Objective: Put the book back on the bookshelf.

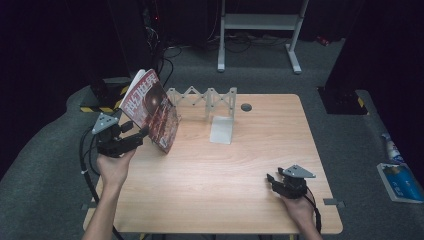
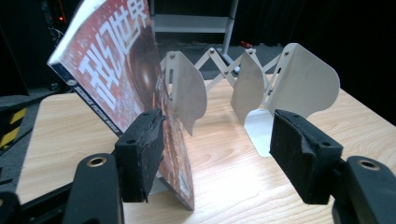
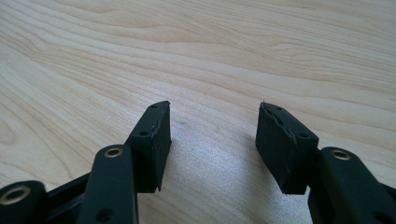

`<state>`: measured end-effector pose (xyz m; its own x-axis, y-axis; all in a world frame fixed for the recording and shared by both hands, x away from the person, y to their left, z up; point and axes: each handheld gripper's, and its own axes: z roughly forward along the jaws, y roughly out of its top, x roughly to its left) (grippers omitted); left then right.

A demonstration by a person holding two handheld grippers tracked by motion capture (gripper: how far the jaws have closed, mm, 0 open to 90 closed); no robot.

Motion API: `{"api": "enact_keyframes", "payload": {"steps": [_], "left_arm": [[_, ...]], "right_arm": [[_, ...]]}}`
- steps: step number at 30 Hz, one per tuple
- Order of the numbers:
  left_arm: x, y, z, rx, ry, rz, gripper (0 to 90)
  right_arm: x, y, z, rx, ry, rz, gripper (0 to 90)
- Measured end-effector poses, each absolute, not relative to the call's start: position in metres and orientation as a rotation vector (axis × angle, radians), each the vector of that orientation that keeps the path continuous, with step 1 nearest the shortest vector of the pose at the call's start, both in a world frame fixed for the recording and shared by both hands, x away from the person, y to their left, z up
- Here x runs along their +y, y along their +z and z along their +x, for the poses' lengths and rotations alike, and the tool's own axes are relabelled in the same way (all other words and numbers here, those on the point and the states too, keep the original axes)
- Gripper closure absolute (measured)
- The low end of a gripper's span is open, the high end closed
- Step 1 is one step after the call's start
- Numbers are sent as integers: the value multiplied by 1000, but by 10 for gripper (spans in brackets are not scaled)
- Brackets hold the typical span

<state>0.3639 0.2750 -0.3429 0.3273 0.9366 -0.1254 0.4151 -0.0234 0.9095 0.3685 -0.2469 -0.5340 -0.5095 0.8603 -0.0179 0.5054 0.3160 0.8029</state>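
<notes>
The left gripper had its jaws released and wide apart. The magazine stood tilted on the table, with its cover against the left jaw's inner side and free of the other jaw. The white rack stood beyond the jaws. The right gripper rested released on the bare table.

One magazine, one folding rack, two grippers
</notes>
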Motion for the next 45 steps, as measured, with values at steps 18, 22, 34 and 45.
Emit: {"api": "enact_keyframes", "payload": {"steps": [18,22,34,45], "left_arm": [[265,-357,360,1239,638,1633,353],[265,-361,360,1241,630,1635,353],[261,-371,359,1244,604,1637,353],[255,-381,359,1248,580,1649,354]], "right_arm": [[-247,-534,368,2141,1063,1204,453],[-247,-534,369,2141,1062,1203,453],[-247,-534,368,2140,1064,1205,453],[-247,-534,368,2141,1062,1204,453]]}}
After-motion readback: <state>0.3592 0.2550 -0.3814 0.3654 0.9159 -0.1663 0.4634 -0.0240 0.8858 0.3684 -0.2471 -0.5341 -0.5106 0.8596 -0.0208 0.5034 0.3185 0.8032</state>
